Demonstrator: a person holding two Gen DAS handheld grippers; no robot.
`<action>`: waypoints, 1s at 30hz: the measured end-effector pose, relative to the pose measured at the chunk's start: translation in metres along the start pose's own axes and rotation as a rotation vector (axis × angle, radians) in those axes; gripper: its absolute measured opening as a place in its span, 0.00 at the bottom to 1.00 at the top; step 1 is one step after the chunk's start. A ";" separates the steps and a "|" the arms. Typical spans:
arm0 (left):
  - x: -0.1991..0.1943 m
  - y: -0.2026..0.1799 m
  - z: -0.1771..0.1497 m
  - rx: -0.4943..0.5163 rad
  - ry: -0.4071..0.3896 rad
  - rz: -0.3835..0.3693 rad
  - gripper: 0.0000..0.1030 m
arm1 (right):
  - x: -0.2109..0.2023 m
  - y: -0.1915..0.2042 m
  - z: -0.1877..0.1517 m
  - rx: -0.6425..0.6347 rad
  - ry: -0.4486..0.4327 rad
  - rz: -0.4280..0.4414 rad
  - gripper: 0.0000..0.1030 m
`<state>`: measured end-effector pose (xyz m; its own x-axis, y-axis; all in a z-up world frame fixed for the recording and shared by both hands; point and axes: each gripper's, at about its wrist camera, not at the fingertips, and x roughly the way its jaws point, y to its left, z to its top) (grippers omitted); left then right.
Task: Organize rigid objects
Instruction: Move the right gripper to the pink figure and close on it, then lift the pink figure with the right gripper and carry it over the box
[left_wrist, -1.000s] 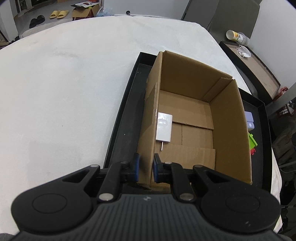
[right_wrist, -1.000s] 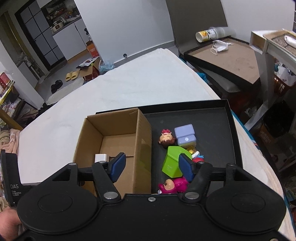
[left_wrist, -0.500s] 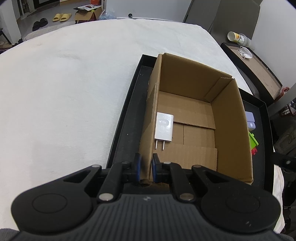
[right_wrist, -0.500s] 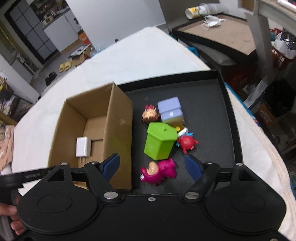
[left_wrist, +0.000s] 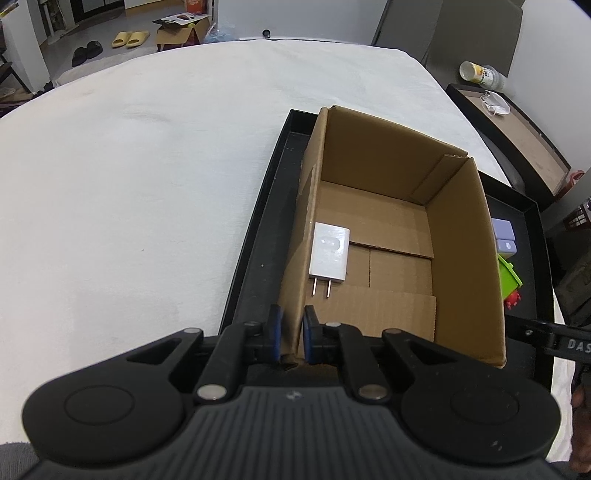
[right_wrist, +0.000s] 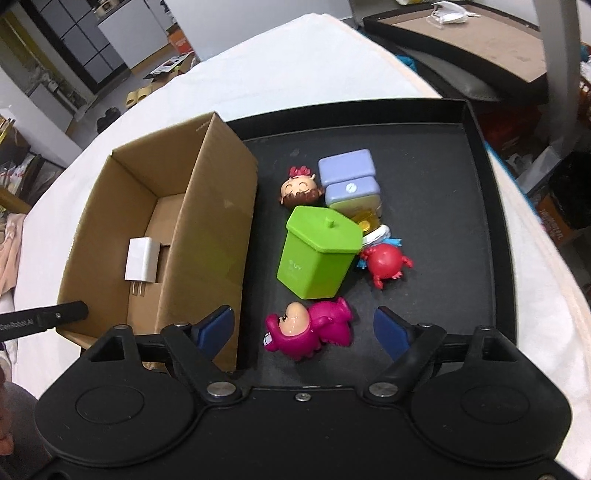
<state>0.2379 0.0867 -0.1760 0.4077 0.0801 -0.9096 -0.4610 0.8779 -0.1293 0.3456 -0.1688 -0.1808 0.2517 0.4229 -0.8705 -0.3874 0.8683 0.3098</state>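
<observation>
A white-covered surface (left_wrist: 147, 166) carries a black tray (right_wrist: 424, 147), and in its left part stands an open cardboard box (left_wrist: 458, 258) with a white charger (left_wrist: 328, 254) on its floor. The left gripper (left_wrist: 291, 334) is clamped on the box's near-left wall. The right gripper (right_wrist: 304, 330), whose jaws have just been opening, stands apart around a pink figurine (right_wrist: 308, 332) without pressing it, near a green bin (right_wrist: 317, 254), a lilac case (right_wrist: 349, 181), a red figurine (right_wrist: 386, 262) and a small head figurine (right_wrist: 299, 188).

Both wrist views steeply downward, close, sharing cardboard box (left_wrist: 458, 258)
</observation>
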 end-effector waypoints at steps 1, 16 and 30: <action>0.000 -0.002 -0.001 0.003 -0.002 0.007 0.10 | 0.003 0.000 0.000 -0.004 -0.002 0.008 0.80; -0.001 -0.006 -0.011 -0.029 -0.037 0.056 0.10 | 0.023 -0.006 -0.020 -0.062 -0.069 0.043 0.80; -0.009 -0.017 -0.017 -0.015 -0.059 0.096 0.10 | 0.020 -0.009 -0.033 -0.116 -0.058 0.035 0.61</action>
<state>0.2285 0.0634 -0.1726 0.4063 0.1918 -0.8934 -0.5116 0.8579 -0.0485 0.3250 -0.1772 -0.2136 0.2861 0.4695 -0.8353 -0.4963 0.8183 0.2899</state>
